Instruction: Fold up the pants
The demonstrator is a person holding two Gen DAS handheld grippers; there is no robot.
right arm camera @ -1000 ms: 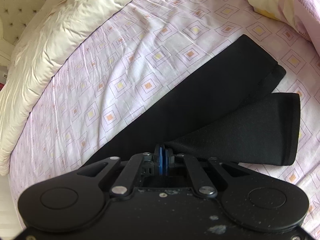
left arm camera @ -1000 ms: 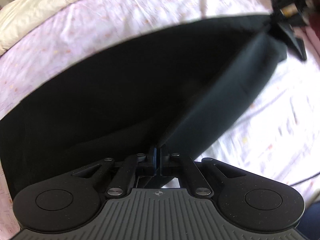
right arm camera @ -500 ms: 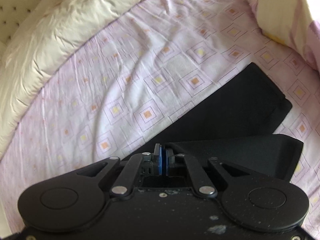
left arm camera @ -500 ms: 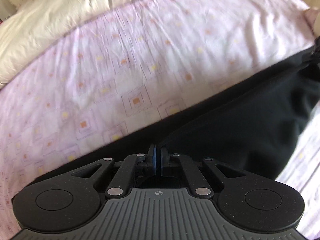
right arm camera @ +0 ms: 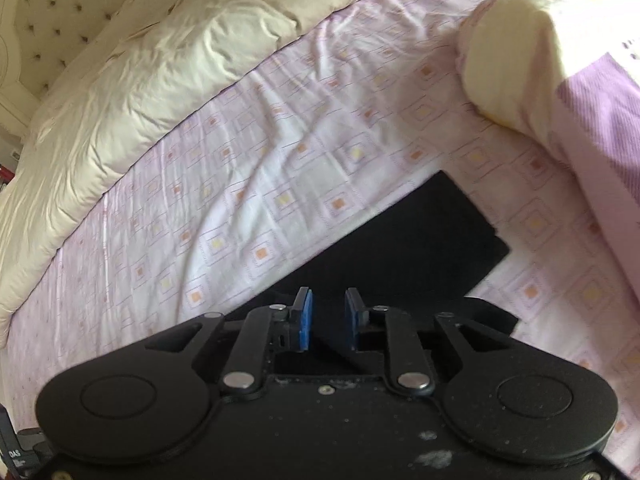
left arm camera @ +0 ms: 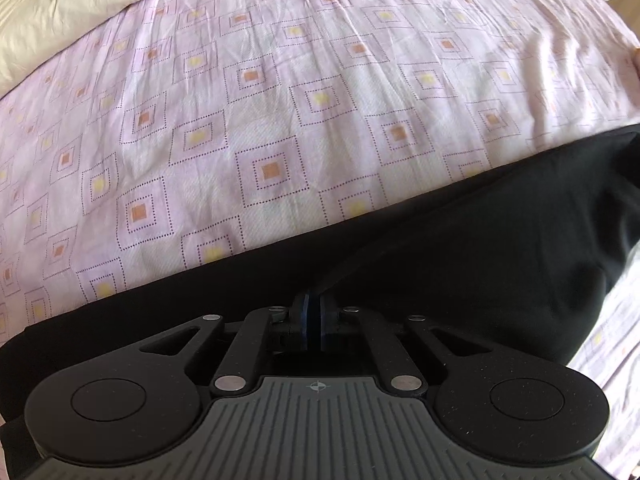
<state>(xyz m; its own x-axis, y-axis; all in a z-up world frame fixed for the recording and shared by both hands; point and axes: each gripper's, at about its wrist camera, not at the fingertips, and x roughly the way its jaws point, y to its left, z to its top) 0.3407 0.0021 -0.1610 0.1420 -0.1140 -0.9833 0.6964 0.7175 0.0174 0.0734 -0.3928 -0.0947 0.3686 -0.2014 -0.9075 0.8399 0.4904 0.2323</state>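
My left gripper has its jaws pinched on an edge of the soft, limp black fabric pants lying ahead on the pink patterned bedsheet. My right gripper jaws stand apart, empty. It looks light and floppy; I'd grip hems or corners.

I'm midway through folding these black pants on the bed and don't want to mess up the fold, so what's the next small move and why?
Probably open the left gripper and let go. Its fingers are shut on a fold of the black pants, while the right gripper is already open above the fabric. The leg appears to lie doubled over on the patterned bedsheet, so this fold seems placed.
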